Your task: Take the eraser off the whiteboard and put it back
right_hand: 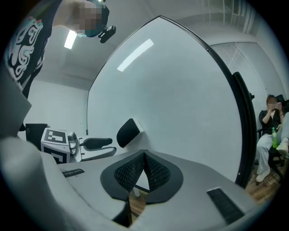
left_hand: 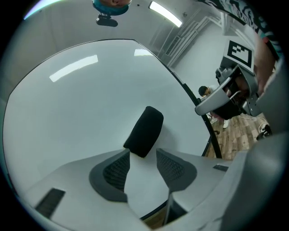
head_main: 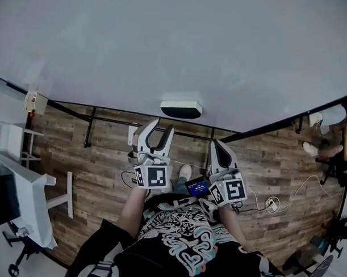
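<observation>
white desk [head_main: 29, 198] far left, on wood-plank floor [head_main: 104, 172]. whiteboard [head_main: 176, 50] fills wall ahead, black frame. left gripper [head_main: 164, 126] held level, aimed at board, jaws parted, nothing pinched between them. eraser [head_main: 181, 110], black felt, white back, stuck on board near lower edge, just past left jaw tips, in line with gap, not gripped. right gripper [right_hand: 144, 154] beside left one, jaws closed tip to tip, empty, short of board. seated person [head_main: 332, 140] far right.

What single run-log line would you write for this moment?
eraser: on whiteboard | left gripper: open, facing eraser | right gripper: shut, empty
</observation>
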